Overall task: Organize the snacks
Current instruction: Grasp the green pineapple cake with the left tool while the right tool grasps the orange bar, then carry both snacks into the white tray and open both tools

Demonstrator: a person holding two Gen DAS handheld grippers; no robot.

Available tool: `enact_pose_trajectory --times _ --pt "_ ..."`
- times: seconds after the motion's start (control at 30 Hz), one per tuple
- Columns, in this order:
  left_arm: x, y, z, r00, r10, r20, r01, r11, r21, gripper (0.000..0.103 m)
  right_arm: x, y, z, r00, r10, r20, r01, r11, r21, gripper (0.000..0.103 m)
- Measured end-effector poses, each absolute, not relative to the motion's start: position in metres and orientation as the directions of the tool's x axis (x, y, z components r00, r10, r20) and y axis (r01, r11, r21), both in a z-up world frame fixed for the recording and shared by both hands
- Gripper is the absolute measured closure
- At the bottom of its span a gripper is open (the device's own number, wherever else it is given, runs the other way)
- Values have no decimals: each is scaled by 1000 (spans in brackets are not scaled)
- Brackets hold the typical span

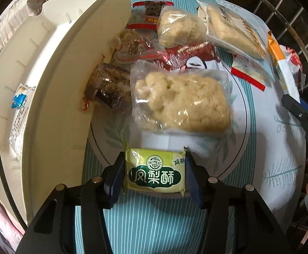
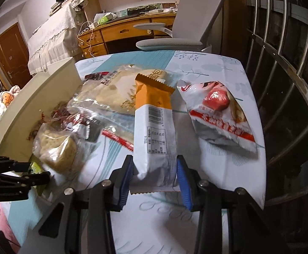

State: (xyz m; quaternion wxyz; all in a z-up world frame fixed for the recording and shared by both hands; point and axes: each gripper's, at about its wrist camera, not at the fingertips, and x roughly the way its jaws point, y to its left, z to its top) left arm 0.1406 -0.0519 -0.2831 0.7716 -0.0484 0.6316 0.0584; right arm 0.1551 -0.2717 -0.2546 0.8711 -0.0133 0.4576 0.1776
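Left gripper clamps yellow pack reading 凤梨酥; right gripper clamps orange-white barcode pack.

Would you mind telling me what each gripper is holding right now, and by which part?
Left gripper clamps the yellow pastry packet by its two short ends. Right gripper clamps the orange-and-white packet across its white lower end.

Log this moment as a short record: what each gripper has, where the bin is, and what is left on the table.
left gripper: jaws shut on the yellow-green pastry pack
right gripper: jaws shut on the orange-and-white packet, gripped at its white end
white bin: beside the snack pile; a blue-and-white packet lies inside
tablecloth: teal and white, leaf print
snacks on the table: clear bag of pale puffed pieces, red-and-white bag, dark wrapped snack, others piled behind
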Motion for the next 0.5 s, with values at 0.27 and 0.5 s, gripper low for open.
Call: enact_pose_trajectory --times 0.27,0.5 --pt "122 -69 -265 185 12 -983 -91 996 -5 52 131 -267 -239 485 325 -812 -319 930 182 63" --pt "120 -82 -238 192 -15 -981 -16 1000 -19 52 109 -265 -227 459 365 -810 -280 925 258 63"
